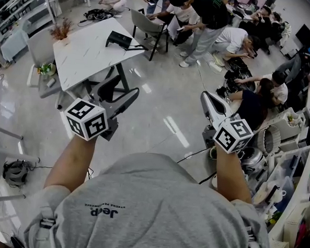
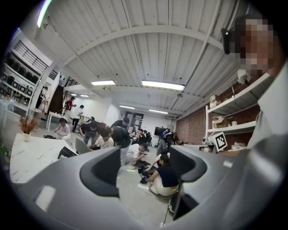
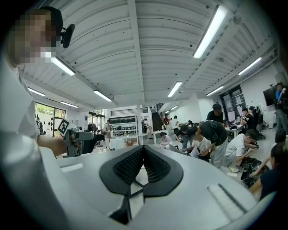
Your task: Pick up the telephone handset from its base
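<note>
I have my left tongs (image 1: 123, 90) held level with the jaws spread wide, and through the gap in the left gripper view (image 2: 144, 166) I see only floor and seated people, with nothing between the pads. My right tongs (image 1: 207, 96) are closed, their ribbed pads meeting tip to tip on nothing (image 3: 143, 150). The black telephone (image 1: 120, 39) sits near the far edge of the white table (image 1: 86, 56), ahead of the left tongs and a little to their left, well apart from both. It is too small for me to separate the handset from the base. A grey chair (image 1: 148, 23) stands just beyond it.
</note>
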The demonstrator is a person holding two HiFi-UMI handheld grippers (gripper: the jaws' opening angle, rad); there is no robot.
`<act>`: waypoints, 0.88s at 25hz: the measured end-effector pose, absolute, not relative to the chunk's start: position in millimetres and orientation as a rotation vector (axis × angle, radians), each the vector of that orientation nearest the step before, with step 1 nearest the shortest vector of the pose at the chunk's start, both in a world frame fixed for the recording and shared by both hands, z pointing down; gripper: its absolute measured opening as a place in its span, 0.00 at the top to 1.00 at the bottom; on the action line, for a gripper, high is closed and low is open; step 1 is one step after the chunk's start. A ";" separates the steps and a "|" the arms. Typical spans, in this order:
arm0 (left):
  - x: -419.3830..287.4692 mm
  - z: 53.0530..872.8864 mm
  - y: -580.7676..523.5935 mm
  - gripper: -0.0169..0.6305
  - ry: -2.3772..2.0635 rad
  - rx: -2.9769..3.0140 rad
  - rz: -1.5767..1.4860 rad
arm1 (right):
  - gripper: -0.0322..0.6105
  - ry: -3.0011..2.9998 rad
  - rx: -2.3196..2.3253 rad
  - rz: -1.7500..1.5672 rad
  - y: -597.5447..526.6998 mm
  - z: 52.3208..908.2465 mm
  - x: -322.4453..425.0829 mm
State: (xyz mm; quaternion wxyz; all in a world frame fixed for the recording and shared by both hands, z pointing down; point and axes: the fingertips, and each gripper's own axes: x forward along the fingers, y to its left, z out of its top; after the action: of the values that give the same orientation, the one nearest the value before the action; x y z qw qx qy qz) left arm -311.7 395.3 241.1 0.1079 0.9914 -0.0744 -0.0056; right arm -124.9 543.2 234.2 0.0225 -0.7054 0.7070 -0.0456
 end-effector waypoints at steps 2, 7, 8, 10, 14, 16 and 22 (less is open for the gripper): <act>-306.2 239.8 403.5 0.40 -0.238 2.917 -0.024 | 0.94 2.212 -2.170 -0.138 549.2 233.4 -118.7; -286.5 240.7 430.8 0.40 -0.282 2.920 -0.029 | 0.94 2.260 -2.128 -0.125 568.1 233.5 -99.6; -283.0 241.8 434.2 0.40 -0.287 2.920 -0.028 | 0.94 2.266 -2.121 -0.123 569.4 234.2 -96.3; -277.3 244.2 436.8 0.40 -0.298 2.916 -0.023 | 0.94 2.274 -2.110 -0.125 568.1 236.6 -89.6; -269.2 247.1 430.7 0.40 -0.316 2.905 -0.003 | 0.94 2.280 -2.091 -0.150 556.6 242.5 -79.1; -266.7 249.7 418.3 0.40 -0.320 2.897 -0.003 | 0.94 2.282 -2.090 -0.163 543.5 245.9 -76.3; -249.7 268.2 348.7 0.40 -0.274 2.864 -0.019 | 0.94 2.266 -2.125 -0.183 476.6 262.0 -64.9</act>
State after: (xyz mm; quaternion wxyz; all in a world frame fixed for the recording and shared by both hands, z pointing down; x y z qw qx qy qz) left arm -249.7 348.7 268.2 0.1316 0.9868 -0.0944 -0.0066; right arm -64.9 476.6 262.0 0.0149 -0.6829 0.7280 -0.0587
